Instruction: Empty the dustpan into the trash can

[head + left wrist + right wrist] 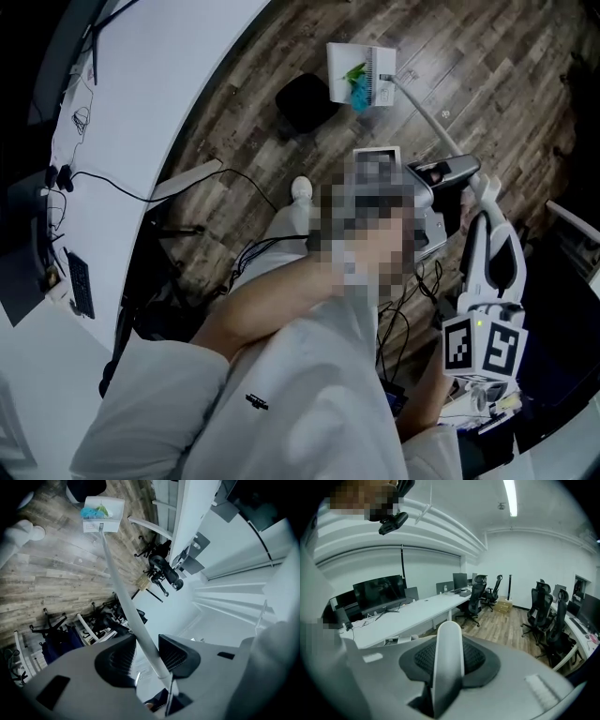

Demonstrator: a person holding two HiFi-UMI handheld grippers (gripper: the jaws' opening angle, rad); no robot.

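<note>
A white dustpan (361, 73) holding green and blue scraps (357, 86) hangs beside a black trash can (305, 101). Its thin pole (427, 117) runs back to my grippers. In the left gripper view the pole (123, 602) passes between the pads (176, 656) of my left gripper (146, 651), which have been closing and now hold it, with the dustpan (105, 520) at the far end. My left gripper (448, 174) grips low on the pole. My right gripper (449, 656) is shut on the handle's rounded white end (449, 644); in the head view my right gripper (482, 199) sits just behind the left.
A curved white desk (141, 94) with cables runs along the left. A white shoe (301, 189) stands on the wood floor near the can. Black office chairs (541, 611) and a long desk with monitors (417, 611) fill the room ahead; more chairs (61, 634) stand by the pole.
</note>
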